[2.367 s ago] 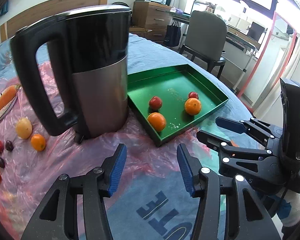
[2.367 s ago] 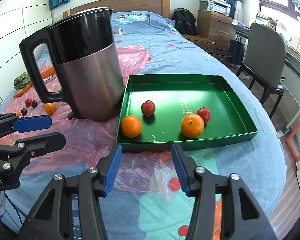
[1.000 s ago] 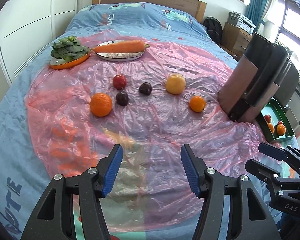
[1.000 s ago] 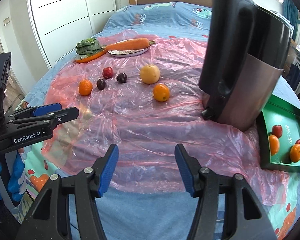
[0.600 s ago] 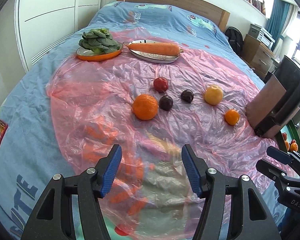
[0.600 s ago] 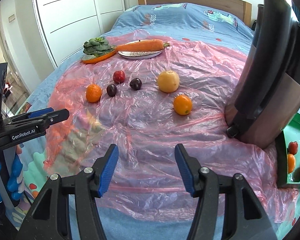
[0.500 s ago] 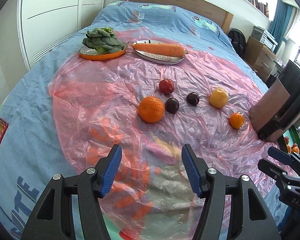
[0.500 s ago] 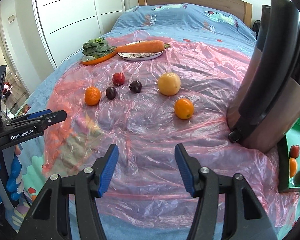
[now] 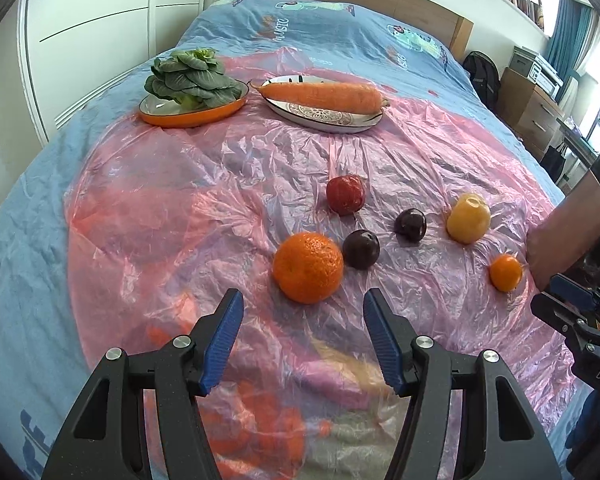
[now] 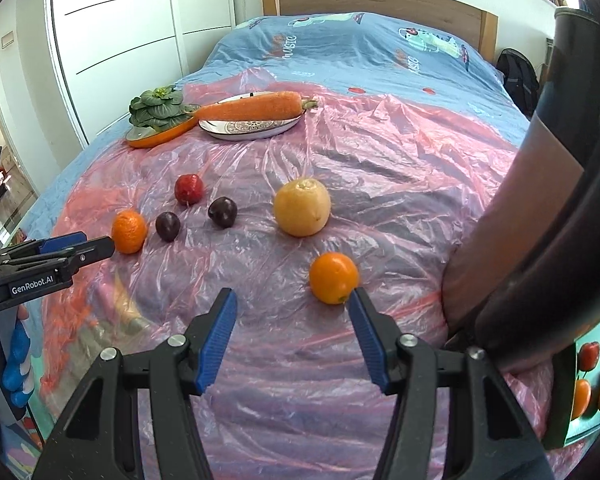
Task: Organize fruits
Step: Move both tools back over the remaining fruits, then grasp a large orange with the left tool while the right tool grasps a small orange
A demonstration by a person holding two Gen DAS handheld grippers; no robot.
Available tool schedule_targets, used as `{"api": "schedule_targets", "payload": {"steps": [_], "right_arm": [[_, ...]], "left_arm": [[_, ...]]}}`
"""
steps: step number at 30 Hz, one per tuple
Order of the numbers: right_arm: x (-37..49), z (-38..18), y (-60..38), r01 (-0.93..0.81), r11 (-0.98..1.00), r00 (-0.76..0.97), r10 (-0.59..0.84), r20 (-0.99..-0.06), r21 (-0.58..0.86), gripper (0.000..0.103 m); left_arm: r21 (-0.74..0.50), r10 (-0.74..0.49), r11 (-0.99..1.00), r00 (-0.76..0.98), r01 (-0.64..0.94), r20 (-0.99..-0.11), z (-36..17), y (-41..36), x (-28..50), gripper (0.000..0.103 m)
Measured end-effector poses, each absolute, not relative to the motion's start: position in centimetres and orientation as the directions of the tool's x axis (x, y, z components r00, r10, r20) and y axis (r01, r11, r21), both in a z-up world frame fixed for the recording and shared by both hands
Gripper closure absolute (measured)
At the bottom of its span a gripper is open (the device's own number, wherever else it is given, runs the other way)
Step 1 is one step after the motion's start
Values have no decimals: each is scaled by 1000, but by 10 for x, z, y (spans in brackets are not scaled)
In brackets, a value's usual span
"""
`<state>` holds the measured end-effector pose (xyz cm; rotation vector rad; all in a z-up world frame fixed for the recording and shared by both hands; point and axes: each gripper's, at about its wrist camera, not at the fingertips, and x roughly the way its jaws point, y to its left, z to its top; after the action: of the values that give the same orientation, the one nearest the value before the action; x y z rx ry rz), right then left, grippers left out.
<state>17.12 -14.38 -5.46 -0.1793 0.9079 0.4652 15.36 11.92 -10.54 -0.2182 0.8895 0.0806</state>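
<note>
Loose fruit lies on a pink plastic sheet [image 9: 180, 208] on the bed. My left gripper [image 9: 302, 312] is open and empty, just short of a large orange [image 9: 307, 267]. Past the orange lie two dark plums [image 9: 361, 249] [image 9: 410, 224], a red fruit [image 9: 345, 194], a yellow fruit [image 9: 468, 219] and a small orange [image 9: 505, 272]. My right gripper [image 10: 291, 308] is open and empty; the small orange [image 10: 333, 277] sits just beyond its right fingertip. The green tray [image 10: 568, 420] with fruit in it [image 10: 588, 356] shows at the right wrist view's right edge.
A black and steel kettle [image 10: 540, 220] stands right of the small orange, between the loose fruit and the tray. At the back, an orange plate of leafy greens [image 9: 192, 88] and a patterned plate with a carrot [image 9: 324, 100]. White wardrobe doors stand left of the bed.
Both grippers swung left from the tray and kettle to the loose fruit, then moved closer: the left toward the large orange, the right toward the small orange. Both stayed open.
</note>
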Motion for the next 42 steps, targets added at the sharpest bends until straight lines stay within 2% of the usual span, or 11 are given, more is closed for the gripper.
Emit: {"api": "schedule_targets", "payload": {"steps": [8,13,18,21,23,24,25,26,42], "right_arm": [[191,-70,-131,-459,888,548,268,-792,-17,19],[201,-84,-126,-405,911,577,190,-795,-76,19],[210,-103,-132,-348,937,548,174,-818,-33,19],[210,-108,-134,-355,935,544,195,-816,-13,33],[210,-110,-136,-357,934,542,208,-814,1,50],[211,-111,-137,-360,933,542,212,-814,3,53],[211,-111,-137,-363,932,540,216,-814,6,60],[211,-112,-139,-366,931,537,222,-814,13,63],[189,-87,-126,-440,896,534,311,-786,56,63]], "left_arm": [[-152,-13,973,613,-176,-790,-122,118,174,47],[-156,-10,970,611,-186,-791,-129,120,181,47],[-143,-2,973,610,-182,-792,-135,119,184,47],[-132,6,975,613,-179,-790,-139,118,185,48],[-129,10,975,619,-180,-786,-140,119,184,56],[-129,12,975,621,-182,-783,-141,120,184,59],[-136,8,974,625,-181,-781,-141,121,183,64],[-145,3,972,629,-184,-777,-141,123,183,64],[-175,16,962,683,-210,-730,-121,129,168,65]]}}
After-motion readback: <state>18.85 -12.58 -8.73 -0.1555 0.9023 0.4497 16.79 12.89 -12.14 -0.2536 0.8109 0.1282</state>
